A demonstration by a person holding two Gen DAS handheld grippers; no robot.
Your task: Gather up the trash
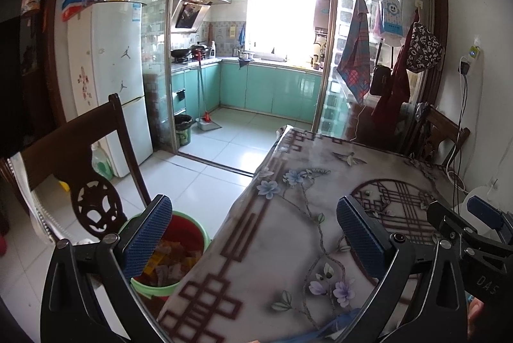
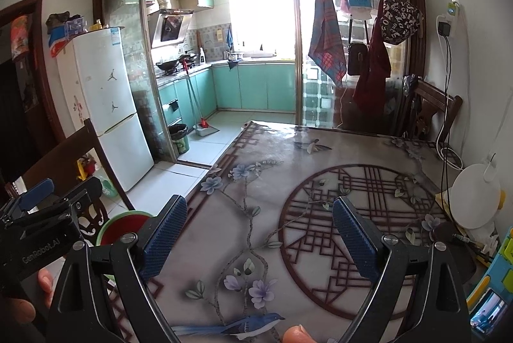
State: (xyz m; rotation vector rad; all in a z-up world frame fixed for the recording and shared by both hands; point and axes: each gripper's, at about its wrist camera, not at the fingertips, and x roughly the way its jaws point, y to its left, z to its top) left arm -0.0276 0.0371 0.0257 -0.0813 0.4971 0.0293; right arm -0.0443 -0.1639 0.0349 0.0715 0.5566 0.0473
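A red bucket with a green rim [image 1: 184,235] stands on the floor at the table's left edge, with several crumpled wrappers [image 1: 170,259] inside it. My left gripper [image 1: 253,208] is open and holds nothing. Its left finger hangs over the bucket and its right finger over the flowered tablecloth [image 1: 288,246]. My right gripper [image 2: 259,206] is open above the cloth's round lattice pattern [image 2: 352,214], with nothing between its blue pads. The bucket [image 2: 123,226] shows at its lower left, the contents hidden. Each gripper appears at the edge of the other's view: the right gripper [image 1: 474,216] and the left gripper [image 2: 48,202].
A dark wooden chair [image 1: 93,150] stands next to the bucket, with a white fridge [image 1: 112,80] behind it. A white round lamp [image 2: 474,198], cables, a phone [image 2: 489,312] and colourful items crowd the table's right side. A second chair [image 2: 429,115] stands at the far corner. A thumb [image 2: 298,335] shows at the bottom edge.
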